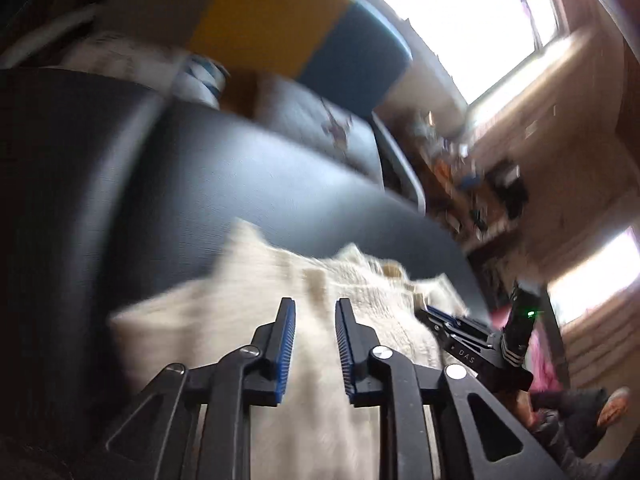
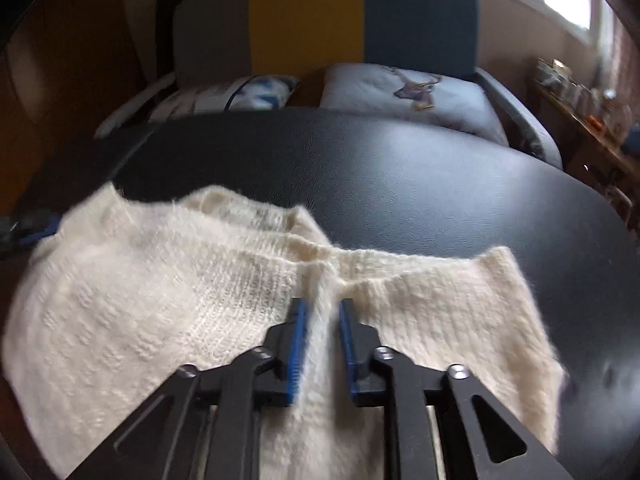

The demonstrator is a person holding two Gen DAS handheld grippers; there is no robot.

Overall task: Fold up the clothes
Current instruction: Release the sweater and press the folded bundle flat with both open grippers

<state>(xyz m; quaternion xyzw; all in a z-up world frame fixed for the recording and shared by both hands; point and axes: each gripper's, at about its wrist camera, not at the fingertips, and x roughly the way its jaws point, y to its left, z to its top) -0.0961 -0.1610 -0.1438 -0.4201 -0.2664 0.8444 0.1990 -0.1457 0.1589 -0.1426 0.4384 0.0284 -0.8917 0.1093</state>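
Probably a home: cushioned sofa (image 2: pixel 420 24), pillows (image 2: pixel 400 92), cluttered shelf (image 2: pixel 580 92).

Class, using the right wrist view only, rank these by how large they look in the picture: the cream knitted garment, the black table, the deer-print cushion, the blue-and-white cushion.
1. Cream knitted garment and black table: similar, and the garment's nearness makes it unsure
2. Deer-print cushion
3. Blue-and-white cushion

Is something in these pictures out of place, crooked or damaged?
Nothing is spilled or visibly damaged. The cream sweater lies unevenly on the black table, bunched into a ridge between the fingers of the right gripper. That fits a fold in progress. The left view is too blurred to check details.
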